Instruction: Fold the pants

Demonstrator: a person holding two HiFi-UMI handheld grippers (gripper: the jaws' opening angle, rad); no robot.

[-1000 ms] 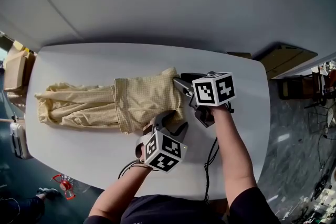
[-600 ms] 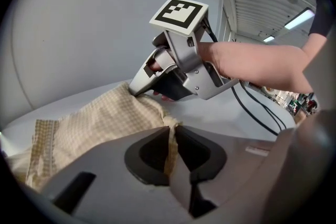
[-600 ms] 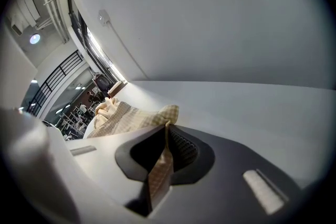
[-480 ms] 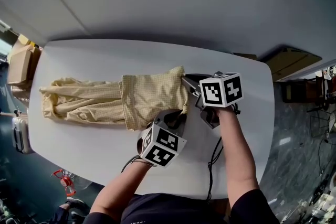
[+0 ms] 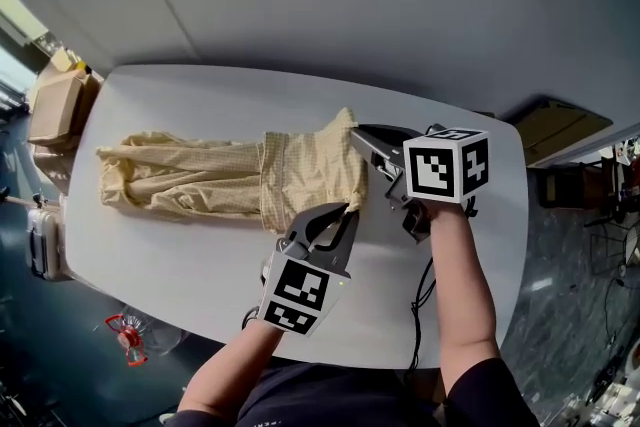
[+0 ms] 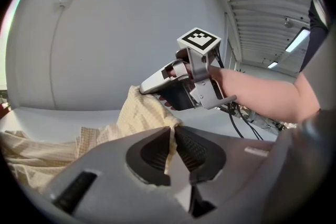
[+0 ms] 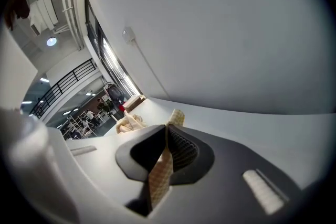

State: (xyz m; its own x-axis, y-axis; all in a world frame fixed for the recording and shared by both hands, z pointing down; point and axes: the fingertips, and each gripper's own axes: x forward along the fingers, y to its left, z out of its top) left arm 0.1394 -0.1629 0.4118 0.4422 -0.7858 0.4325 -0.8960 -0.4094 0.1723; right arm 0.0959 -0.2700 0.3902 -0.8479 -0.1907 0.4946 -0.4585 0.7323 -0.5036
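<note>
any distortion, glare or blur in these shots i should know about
Head view: sharp and evenly lit, though the wide lens bows the table edges. Left gripper view: fisheye circle with black corners, a ceiling light glaring upper right. Right gripper view: same black corners; the pants fabric nearest the lens is soft.

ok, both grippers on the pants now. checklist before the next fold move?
1. Left gripper grip: ok, jaws have just been closing, pads pinch a corner of the pants.
2. Right gripper grip: ok, jaws just closing too, fabric between the pads.
3. Gripped edge raised off the table: ok.
4. Legs smooth: not ok, creased.
5. Nothing hangs over the table edge: ok.
6. Both layers caught: cannot tell.
</note>
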